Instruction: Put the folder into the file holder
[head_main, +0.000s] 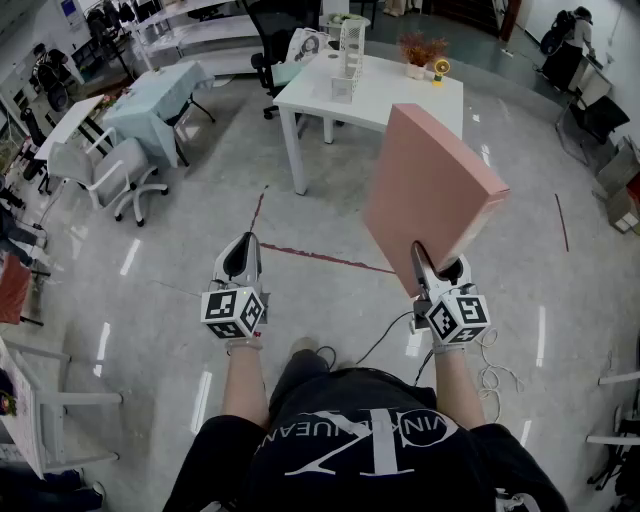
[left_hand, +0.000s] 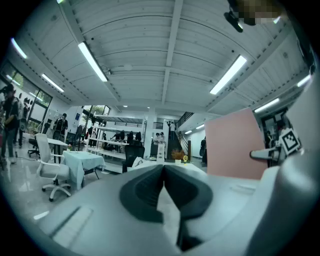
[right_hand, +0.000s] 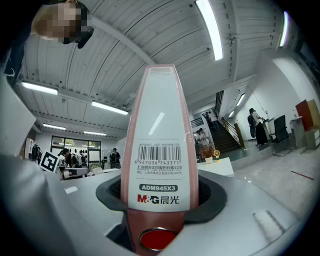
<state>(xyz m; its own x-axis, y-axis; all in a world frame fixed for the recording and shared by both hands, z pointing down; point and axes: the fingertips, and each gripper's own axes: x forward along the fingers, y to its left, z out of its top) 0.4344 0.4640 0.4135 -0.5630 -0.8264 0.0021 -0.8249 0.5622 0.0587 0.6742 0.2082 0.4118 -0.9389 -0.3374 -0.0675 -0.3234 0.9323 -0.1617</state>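
A pink box folder (head_main: 430, 195) stands tilted in the air, its lower corner clamped by my right gripper (head_main: 440, 275), which is shut on it. In the right gripper view the folder's white spine label (right_hand: 160, 150) rises straight up between the jaws of the right gripper (right_hand: 160, 202). My left gripper (head_main: 240, 262) hangs level with it to the left, shut and empty; its pads (left_hand: 150, 187) meet. The left gripper view shows the folder (left_hand: 235, 145) at the right. A white mesh file holder (head_main: 351, 48) stands on the far white table (head_main: 400, 100).
On that table are a potted plant (head_main: 418, 52) and a small yellow fan (head_main: 440, 70). A black office chair (head_main: 270, 35) stands behind it. A cloth-covered table (head_main: 160, 95) and white chairs (head_main: 110, 170) are at the left. A red tape line (head_main: 320, 258) crosses the floor.
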